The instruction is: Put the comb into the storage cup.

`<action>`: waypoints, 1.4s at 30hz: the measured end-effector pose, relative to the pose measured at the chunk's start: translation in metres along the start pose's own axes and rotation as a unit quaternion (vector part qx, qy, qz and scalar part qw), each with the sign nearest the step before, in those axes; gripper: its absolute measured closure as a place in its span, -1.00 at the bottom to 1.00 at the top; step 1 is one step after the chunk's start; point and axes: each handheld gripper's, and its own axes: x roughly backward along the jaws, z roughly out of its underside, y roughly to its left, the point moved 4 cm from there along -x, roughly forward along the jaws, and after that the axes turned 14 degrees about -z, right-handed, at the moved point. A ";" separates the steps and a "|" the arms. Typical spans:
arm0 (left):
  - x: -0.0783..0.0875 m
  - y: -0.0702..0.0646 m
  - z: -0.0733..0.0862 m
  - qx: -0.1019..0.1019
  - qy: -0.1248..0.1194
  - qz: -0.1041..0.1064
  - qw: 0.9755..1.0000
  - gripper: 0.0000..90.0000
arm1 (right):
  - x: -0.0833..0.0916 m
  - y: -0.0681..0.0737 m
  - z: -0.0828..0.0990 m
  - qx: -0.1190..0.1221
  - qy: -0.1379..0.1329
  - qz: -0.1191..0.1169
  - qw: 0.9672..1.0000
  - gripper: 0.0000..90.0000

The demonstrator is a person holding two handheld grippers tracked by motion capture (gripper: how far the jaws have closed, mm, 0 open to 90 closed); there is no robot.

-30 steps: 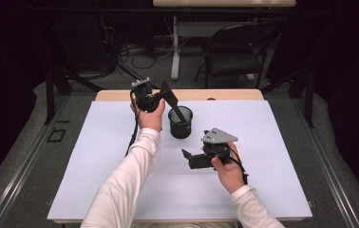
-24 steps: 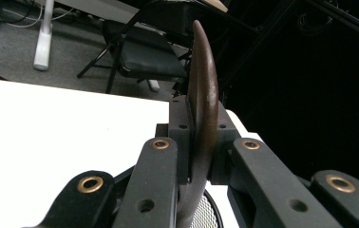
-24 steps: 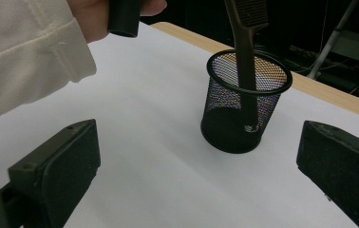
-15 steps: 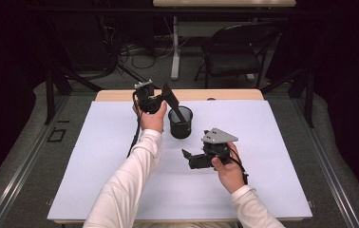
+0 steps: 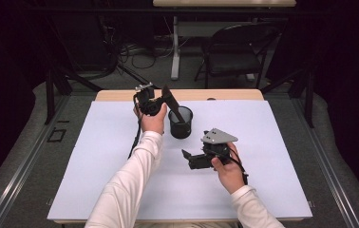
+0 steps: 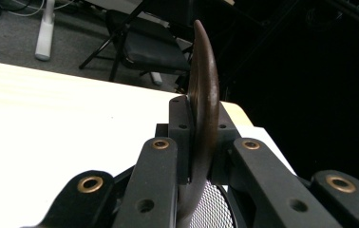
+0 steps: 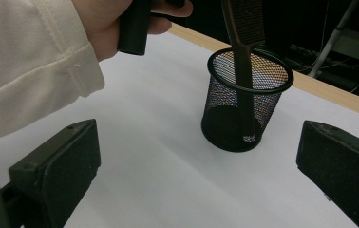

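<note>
High view: the left gripper (image 5: 161,100) holds a dark brown comb (image 5: 174,106) slanting into the black mesh cup (image 5: 181,122) on the white table (image 5: 97,156); the right gripper (image 5: 192,159) rests nearby. Left gripper view: jaws clamp the comb (image 6: 202,95) (edge-on). Right gripper view: jaws stand wide, empty; the comb's lower end sits inside the cup (image 7: 263,95).

left gripper (image 5: 155,102) holding comb (image 5: 174,107) in mesh cup (image 5: 180,124), white table (image 5: 97,156)
</note>
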 end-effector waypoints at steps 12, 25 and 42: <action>0.000 0.003 0.000 0.006 0.002 -0.001 1.000 0.87 | 0.000 0.000 0.000 0.000 0.001 0.000 1.000 -0.98; 0.000 0.012 0.000 0.017 0.007 -0.002 1.000 0.86 | -0.001 0.000 0.001 0.001 0.002 -0.001 1.000 -0.98; 0.000 0.028 0.003 0.038 0.011 -0.010 0.999 0.86 | -0.002 0.001 0.001 0.002 0.005 0.000 1.000 -0.98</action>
